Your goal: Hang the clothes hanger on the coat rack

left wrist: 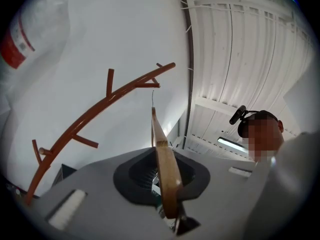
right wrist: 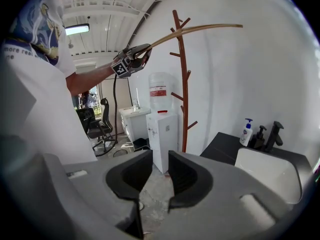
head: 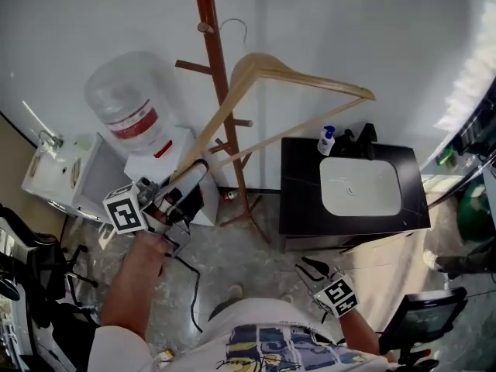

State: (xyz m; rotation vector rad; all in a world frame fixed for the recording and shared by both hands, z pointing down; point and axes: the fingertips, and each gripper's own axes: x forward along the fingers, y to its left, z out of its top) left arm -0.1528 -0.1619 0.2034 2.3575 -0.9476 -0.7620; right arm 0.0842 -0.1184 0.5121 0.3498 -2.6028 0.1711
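Observation:
My left gripper (head: 184, 183) is shut on one end of a wooden clothes hanger (head: 271, 67) and holds it raised toward the wall. The hanger's metal hook (head: 237, 26) hangs in the air just right of the red-brown coat rack (head: 219, 91), near its upper pegs; whether it touches a peg I cannot tell. In the left gripper view the hanger (left wrist: 162, 149) runs edge-on out of the left gripper (left wrist: 161, 176), with the coat rack (left wrist: 100, 106) to its left. My right gripper (head: 311, 268) stays low, its jaws a narrow gap apart and empty. The right gripper view shows the hanger (right wrist: 200, 30) beside the rack (right wrist: 184, 84).
A water dispenser (head: 167, 157) with a large bottle (head: 128, 107) stands left of the rack. Right of it is a black counter (head: 298, 200) with a white sink (head: 360, 186) and a soap bottle (head: 326, 140). An office chair (head: 23, 285) is at the far left.

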